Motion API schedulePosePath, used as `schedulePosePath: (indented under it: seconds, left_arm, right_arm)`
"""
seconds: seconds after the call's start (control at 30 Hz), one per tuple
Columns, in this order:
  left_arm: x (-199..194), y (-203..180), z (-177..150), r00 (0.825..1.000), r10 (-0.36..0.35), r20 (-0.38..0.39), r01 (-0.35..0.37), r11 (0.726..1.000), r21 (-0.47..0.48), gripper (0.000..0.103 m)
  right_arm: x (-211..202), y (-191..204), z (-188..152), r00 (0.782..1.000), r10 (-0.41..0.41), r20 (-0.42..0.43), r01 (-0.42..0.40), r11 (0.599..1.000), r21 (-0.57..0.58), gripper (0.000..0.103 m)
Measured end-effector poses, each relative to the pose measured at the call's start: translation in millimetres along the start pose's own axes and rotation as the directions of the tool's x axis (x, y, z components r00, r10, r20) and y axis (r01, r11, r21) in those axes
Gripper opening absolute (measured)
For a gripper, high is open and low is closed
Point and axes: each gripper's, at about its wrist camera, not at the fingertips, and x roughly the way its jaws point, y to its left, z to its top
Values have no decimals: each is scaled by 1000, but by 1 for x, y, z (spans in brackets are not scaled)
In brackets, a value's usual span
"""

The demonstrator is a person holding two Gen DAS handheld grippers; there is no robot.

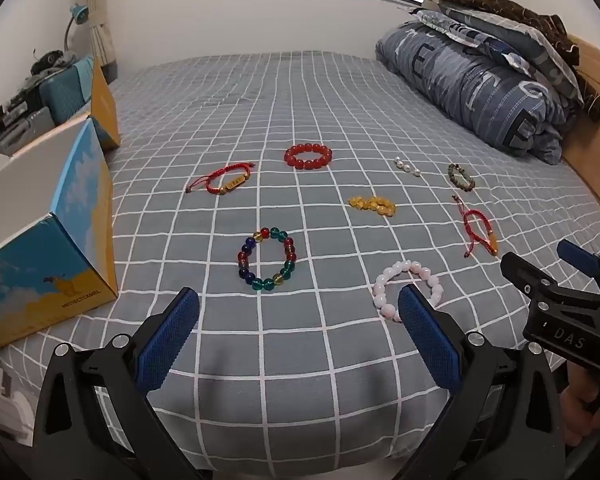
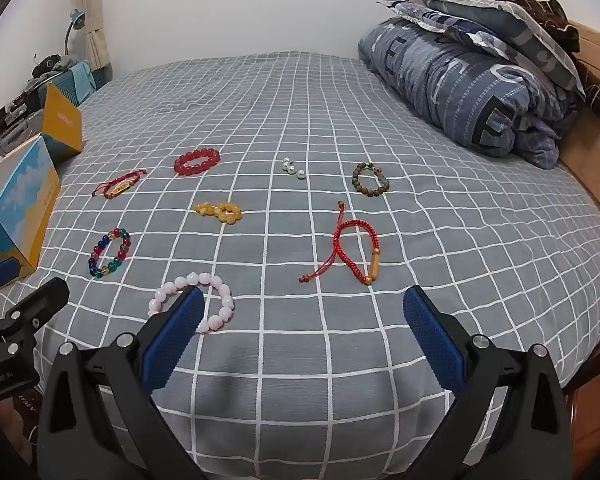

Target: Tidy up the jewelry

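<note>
Both the left gripper (image 1: 298, 304) and right gripper (image 2: 304, 302) hover with jaws spread wide and empty over the near edge of a grey white-checked bedsheet (image 1: 300, 92), open fabric beneath them. Around a pink beaded bracelet (image 2: 198, 300) lie a multicoloured glass-bead bracelet (image 1: 267, 259), a red cord bracelet (image 2: 354, 250) and yellow beads (image 1: 373, 205). Left of it stands an open blue-and-yellow cardboard box (image 1: 66, 220), interior unseen.
</note>
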Motion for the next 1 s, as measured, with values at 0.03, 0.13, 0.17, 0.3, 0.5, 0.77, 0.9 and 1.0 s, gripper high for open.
schedulePosePath:
  seconds: [0.03,0.13,0.17,0.3,0.5,0.77,0.9,1.0]
  left_arm:
    - [0,0,0,1000,1,0,-1,1000,-1,97]
    - [3,4,-1,1000,4,-6,-4,1000,0,97]
    - [2,3,0,1000,3,-7,-3,1000,2,97]
    - [4,0,-2,1000,9,-5,-9,1000,6,97]
    - [3,-1,-2,1000,14,3,-14,1000,7,97]
    - [3,1,-1,1000,23,3,-23,1000,5,97]
    - [3,2,0,1000,21,3,-21,1000,5,97]
    - [3,1,-2,1000,18,1,-18,1000,-5,97]
  right_arm:
    - [0,0,0,1000,-4,5,4,1000,-5,96]
    - [1,0,0,1000,-6,4,6,1000,-5,96]
    - [1,0,0,1000,-5,3,5,1000,-4,96]
    - [1,1,1,1000,-4,3,4,1000,-2,96]
    - [-1,1,-1,1000,-4,5,4,1000,-3,96]
    - [0,1,0,1000,-7,5,7,1000,-2,96]
    - [0,2,-1,1000,-6,5,6,1000,-3,96]
    - [-1,2,-1,1000,-7,5,7,1000,-3,96]
